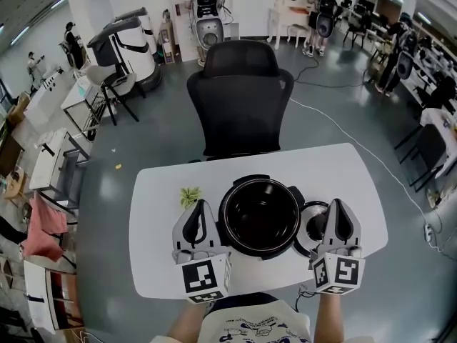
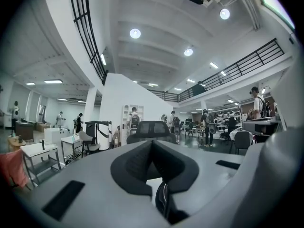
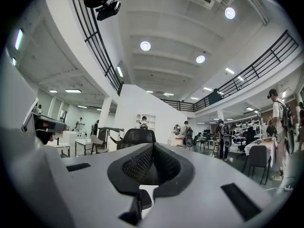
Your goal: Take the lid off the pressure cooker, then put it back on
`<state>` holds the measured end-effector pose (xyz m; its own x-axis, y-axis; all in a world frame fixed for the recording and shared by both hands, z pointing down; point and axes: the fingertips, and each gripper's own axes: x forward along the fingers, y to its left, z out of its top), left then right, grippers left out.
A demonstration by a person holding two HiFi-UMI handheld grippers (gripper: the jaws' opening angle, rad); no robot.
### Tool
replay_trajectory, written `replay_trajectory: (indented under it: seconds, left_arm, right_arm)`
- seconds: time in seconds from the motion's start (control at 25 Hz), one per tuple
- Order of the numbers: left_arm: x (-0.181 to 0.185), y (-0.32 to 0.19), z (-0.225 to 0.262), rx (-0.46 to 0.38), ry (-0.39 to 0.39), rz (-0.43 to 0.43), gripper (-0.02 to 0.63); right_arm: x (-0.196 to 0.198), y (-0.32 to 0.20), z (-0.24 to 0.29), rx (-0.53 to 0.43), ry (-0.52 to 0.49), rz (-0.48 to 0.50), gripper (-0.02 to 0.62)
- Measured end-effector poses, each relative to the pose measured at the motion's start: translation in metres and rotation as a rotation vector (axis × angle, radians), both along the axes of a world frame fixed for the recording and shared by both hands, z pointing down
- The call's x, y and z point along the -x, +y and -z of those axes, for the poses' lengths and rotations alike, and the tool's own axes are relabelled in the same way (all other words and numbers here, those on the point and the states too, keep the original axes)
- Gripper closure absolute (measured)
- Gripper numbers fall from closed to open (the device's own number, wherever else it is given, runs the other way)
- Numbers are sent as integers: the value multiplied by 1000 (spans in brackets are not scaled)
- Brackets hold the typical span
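The black pressure cooker (image 1: pixel 259 216) stands uncovered in the middle of the white table (image 1: pixel 161 263), its dark pot showing. Its round lid (image 1: pixel 308 229) lies on the table just right of the pot, partly hidden behind my right gripper (image 1: pixel 338 204). That gripper hovers over the lid, shut and holding nothing. My left gripper (image 1: pixel 201 206) hangs left of the pot, also shut and bare. In the left gripper view the left gripper (image 2: pixel 152 144) points level at the room, jaws meeting. In the right gripper view the right gripper (image 3: pixel 153 148) does the same.
A small green plant (image 1: pixel 189 195) sits on the table left of the pot, just beyond the left gripper. A black office chair (image 1: pixel 240 106) stands behind the table's far edge. Carts, desks and several people are farther off around the hall.
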<state>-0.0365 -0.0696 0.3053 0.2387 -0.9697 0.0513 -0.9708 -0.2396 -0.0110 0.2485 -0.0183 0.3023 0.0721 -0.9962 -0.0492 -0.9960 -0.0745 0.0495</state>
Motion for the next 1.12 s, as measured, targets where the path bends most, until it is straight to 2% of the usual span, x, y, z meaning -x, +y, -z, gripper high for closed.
replay_trajectory:
  seconds: [0.52,0.8,1.12]
  left_arm:
    - [-3,-2,0,0,-2,-8,592]
    - [-3,-5,-9,36,25,-18,592]
    - [-5,-6,-19,73,12,-35,592]
  right_arm:
    - [-2,0,-5,14,-3,-1,581]
    - [-8,0,-11,32,-3,-19,581]
    - [-25,-1,-21,79,-20,-45,580]
